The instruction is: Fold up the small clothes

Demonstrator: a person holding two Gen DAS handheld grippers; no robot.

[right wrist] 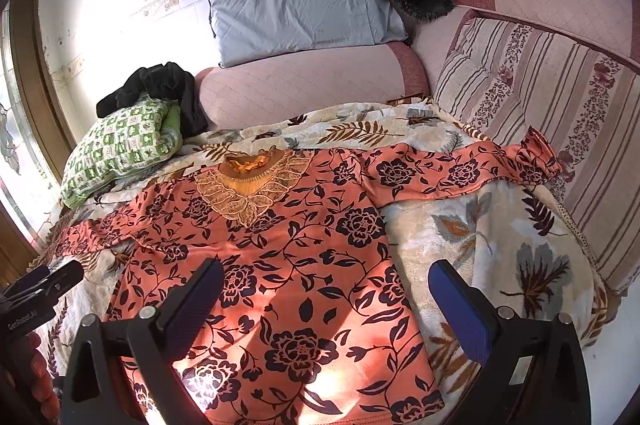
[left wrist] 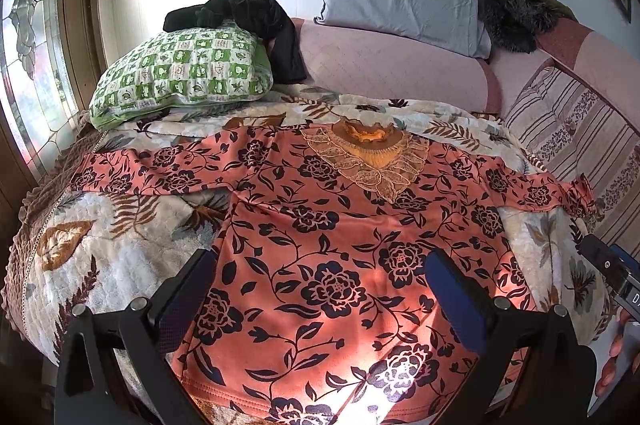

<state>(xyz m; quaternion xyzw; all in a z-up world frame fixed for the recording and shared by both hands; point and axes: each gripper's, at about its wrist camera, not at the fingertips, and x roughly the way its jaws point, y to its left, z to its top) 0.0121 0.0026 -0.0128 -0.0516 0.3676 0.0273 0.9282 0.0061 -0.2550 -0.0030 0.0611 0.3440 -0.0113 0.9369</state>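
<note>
An orange long-sleeved top (left wrist: 340, 245) with black flowers and a lace collar (left wrist: 372, 161) lies flat and face up on the leaf-print blanket (left wrist: 100, 237), both sleeves spread out sideways. My left gripper (left wrist: 320, 265) hovers open above the top's lower left part, nothing between its fingers. In the right wrist view the same top (right wrist: 288, 265) fills the middle. My right gripper (right wrist: 326, 275) is open over its lower right edge, one finger (right wrist: 460, 305) above the blanket (right wrist: 500, 245). The right sleeve (right wrist: 460, 165) reaches to the striped cushion. Each gripper shows at the other view's edge.
A green checked pillow (left wrist: 180, 69) with black clothing (left wrist: 248, 21) on it lies at the back left. A grey pillow (left wrist: 400, 5) leans on the pink sofa back (left wrist: 400, 73). A dark furry item (left wrist: 516, 13) sits in the corner. A striped cushion (right wrist: 560, 105) borders the right side. A window is on the left.
</note>
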